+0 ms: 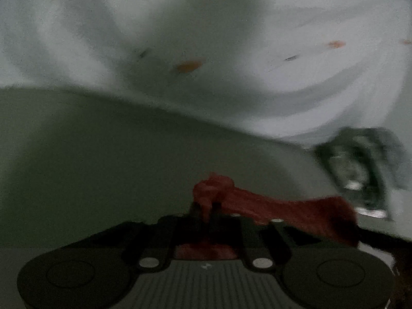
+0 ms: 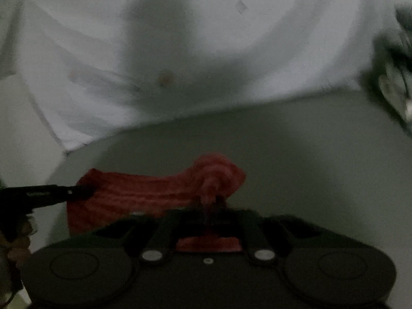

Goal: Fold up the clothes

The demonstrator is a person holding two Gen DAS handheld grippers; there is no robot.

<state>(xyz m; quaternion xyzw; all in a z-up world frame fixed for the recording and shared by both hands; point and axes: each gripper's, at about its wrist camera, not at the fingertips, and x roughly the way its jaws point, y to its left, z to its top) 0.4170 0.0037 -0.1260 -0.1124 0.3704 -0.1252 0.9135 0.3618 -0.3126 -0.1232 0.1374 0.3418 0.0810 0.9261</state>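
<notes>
A red ribbed cloth (image 1: pixel 283 211) is stretched between both grippers above a grey table (image 1: pixel 103 159). My left gripper (image 1: pixel 206 211) is shut on one bunched corner of it; the cloth runs off to the right. My right gripper (image 2: pixel 209 203) is shut on the other bunched corner of the red cloth (image 2: pixel 134 195), which runs off to the left. The left gripper's black fingers (image 2: pixel 51 193) show at the left edge of the right wrist view, on the cloth. Both views are blurred and dim.
A white garment with small orange marks (image 1: pixel 231 51) lies crumpled on the table beyond the grippers; it also shows in the right wrist view (image 2: pixel 206 51). A dark green patterned item (image 1: pixel 360 170) lies at the right, seen too at the right edge (image 2: pixel 396 77).
</notes>
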